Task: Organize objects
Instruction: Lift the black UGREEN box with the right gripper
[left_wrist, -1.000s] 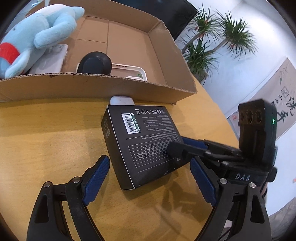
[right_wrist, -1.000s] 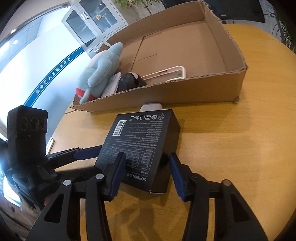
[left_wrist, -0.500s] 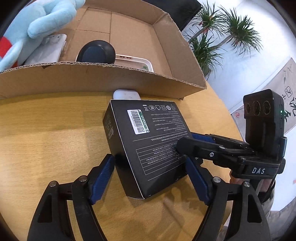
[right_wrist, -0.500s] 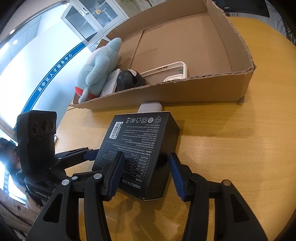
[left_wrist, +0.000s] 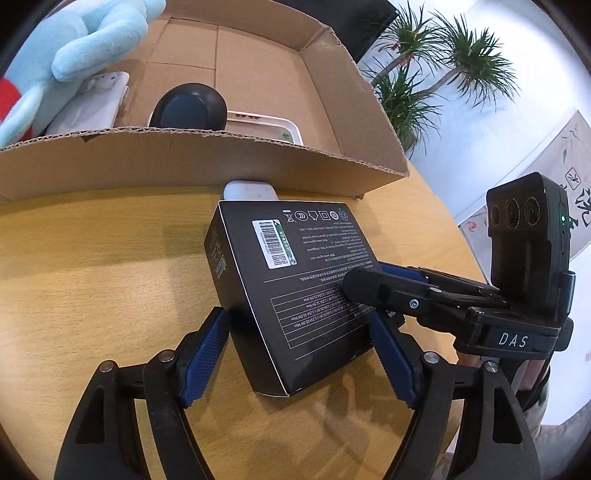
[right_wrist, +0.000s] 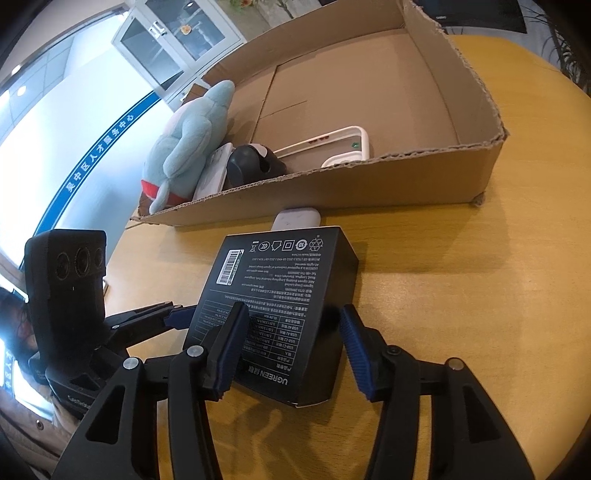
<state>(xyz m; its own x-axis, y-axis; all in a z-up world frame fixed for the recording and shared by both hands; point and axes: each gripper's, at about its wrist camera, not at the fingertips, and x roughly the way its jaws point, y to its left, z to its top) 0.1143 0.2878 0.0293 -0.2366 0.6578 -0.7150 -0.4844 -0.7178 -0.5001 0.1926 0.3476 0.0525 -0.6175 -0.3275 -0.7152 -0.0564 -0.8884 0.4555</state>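
Note:
A black UGREEN box (left_wrist: 291, 280) (right_wrist: 280, 306) lies on the wooden table (left_wrist: 92, 280) in front of a cardboard box (left_wrist: 184, 158) (right_wrist: 406, 184). My left gripper (left_wrist: 299, 358) is open with its blue pads on either side of the box's near end. My right gripper (right_wrist: 291, 354) is open and straddles the box's other corner; it shows in the left wrist view (left_wrist: 388, 288). A small white case (left_wrist: 249, 190) (right_wrist: 297, 218) lies between the black box and the cardboard wall.
Inside the cardboard box are a blue plush toy (left_wrist: 85, 40) (right_wrist: 188, 140), a white device (left_wrist: 92, 103), a dark round object (left_wrist: 188, 107) (right_wrist: 255, 166) and a white tray (left_wrist: 266, 123) (right_wrist: 332, 144). Potted plants (left_wrist: 424, 74) stand behind the table.
Both grippers moved forward and now straddle the black box more closely. The left jaws narrowed around its near end. The box has hardly moved.

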